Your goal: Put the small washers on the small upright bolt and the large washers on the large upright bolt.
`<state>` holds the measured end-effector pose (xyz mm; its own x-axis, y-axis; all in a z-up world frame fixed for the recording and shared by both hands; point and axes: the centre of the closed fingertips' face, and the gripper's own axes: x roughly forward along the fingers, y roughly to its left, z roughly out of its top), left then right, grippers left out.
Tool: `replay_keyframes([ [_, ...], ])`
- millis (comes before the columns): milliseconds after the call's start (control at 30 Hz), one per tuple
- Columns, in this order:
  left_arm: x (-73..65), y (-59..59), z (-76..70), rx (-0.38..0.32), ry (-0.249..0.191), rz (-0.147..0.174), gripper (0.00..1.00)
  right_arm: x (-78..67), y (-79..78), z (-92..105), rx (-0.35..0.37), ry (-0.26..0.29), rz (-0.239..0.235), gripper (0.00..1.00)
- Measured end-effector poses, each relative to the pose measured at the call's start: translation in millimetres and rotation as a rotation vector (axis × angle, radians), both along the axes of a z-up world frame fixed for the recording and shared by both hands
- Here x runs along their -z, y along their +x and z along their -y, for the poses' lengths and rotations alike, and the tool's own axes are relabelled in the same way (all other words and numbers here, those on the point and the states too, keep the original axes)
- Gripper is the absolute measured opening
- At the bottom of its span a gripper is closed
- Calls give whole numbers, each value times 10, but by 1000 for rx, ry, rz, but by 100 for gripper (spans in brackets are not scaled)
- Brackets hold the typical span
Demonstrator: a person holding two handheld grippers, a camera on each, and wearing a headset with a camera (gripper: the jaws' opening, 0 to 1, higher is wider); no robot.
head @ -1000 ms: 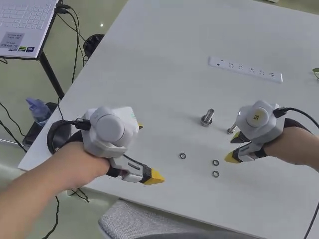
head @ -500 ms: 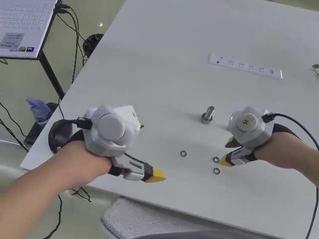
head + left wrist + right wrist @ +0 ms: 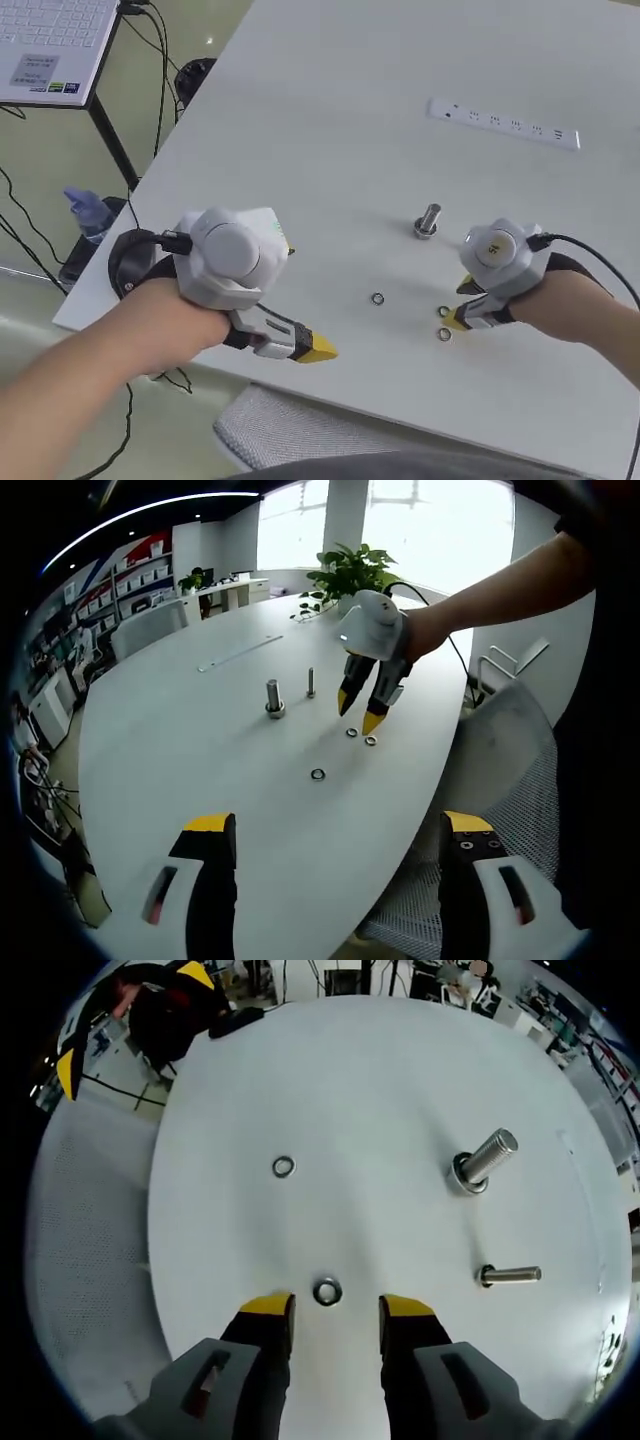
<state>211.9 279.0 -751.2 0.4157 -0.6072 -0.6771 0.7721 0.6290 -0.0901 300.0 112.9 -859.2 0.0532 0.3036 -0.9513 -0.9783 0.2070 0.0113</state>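
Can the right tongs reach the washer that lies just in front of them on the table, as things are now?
Probably yes: the right tongs are open, the washer lies flat between their tips, and nothing stands in the way.

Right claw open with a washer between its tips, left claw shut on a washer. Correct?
Not quite. The left claw is open and holds nothing, as the left gripper view shows. The rest stands: the right claw is open with a washer between its tips.
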Motion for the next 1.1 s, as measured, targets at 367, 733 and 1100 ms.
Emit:
replay_keyframes([
  [367, 5, -31, -39, -6, 0, -4, 83, 72, 4, -15, -15, -22, 15, 35],
  [733, 20, -55, -50, -13, -8, -6, 82, 75, -12, -6, -26, -27, 16, 29],
  [1100, 37, -65, -82, -22, -10, -7, 81, 121, 12, 1, -31, -60, 15, 22],
])
